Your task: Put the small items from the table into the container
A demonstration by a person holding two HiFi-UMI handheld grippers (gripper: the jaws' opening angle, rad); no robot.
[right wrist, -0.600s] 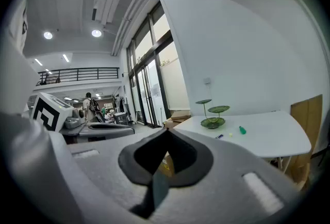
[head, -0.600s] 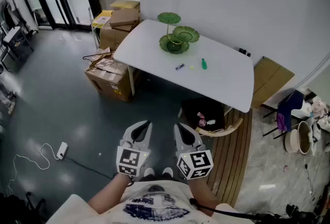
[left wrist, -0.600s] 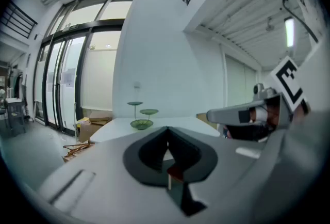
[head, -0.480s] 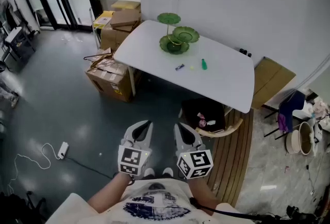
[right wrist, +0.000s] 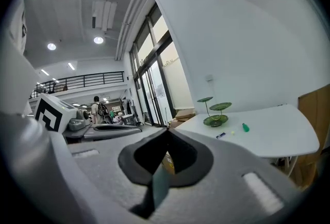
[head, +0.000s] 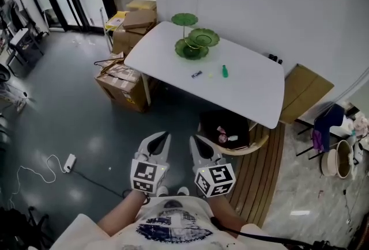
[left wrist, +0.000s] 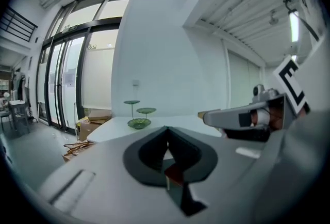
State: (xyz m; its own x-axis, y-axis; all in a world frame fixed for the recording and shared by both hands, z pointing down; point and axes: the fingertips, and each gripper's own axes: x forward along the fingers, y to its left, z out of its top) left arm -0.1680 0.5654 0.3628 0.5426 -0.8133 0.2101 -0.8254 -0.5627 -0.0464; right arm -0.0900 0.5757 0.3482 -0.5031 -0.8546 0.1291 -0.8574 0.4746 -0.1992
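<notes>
Jaws together on both left gripper (head: 162, 137) and right gripper (head: 195, 141); nothing held, nothing touched. Both well apart from stand (head: 192, 47), aimed toward it. Blue piece (head: 196, 74), yellow bit (head: 210, 75) and green piece (head: 224, 71) lie near stand, on grippers' side. Green piece's long axis runs along grippers' aim; blue piece lies crosswise.

The container (head: 189, 49) is this green tiered stand, three scalloped dishes stepping up a thin pole. It's standing upright toward the far end of the white table (head: 253, 96). Three small items are lying in a loose row on the bare tabletop just in front of it. There's a little dark blue piece (head: 196, 74), a tiny pale yellow bit (head: 210, 75) too small to make out, and a green one (head: 225, 71). They're all sitting apart from each other and from the stand.
</notes>
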